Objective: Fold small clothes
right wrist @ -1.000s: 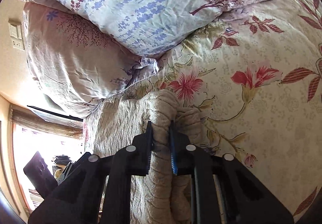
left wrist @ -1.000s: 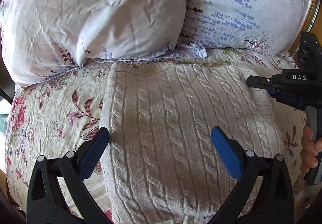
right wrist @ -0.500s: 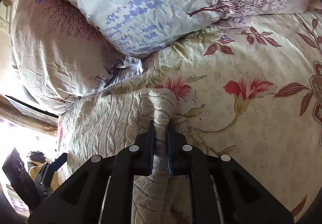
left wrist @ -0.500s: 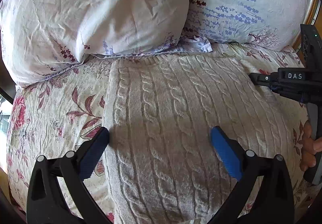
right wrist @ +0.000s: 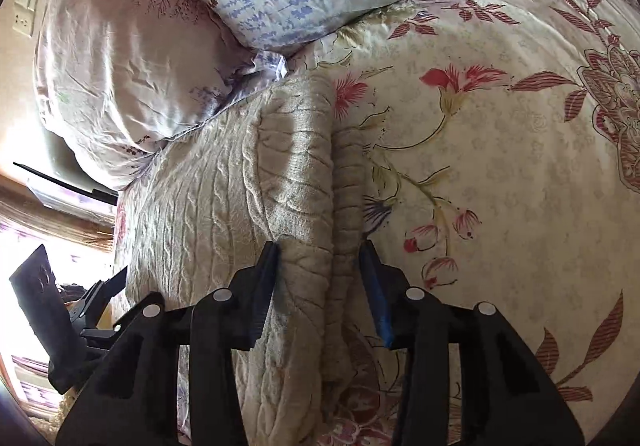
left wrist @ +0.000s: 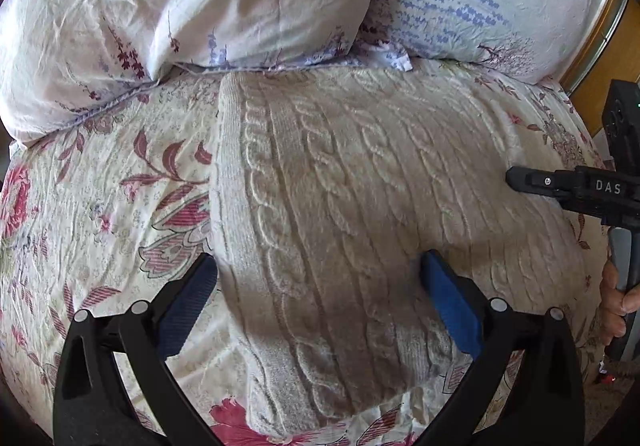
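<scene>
Seemingly freed, the sweater's folded edge (right wrist: 308, 181) lies between the right gripper's (right wrist: 320, 266) opening jaws.

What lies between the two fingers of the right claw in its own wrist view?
In the right wrist view, the folded edge of the cream cable-knit sweater lies between the fingers of the right claw, whose jaws are opening.

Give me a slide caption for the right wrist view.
Right gripper opening, its fingers straddling the folded sweater edge on the floral bedspread.
</scene>
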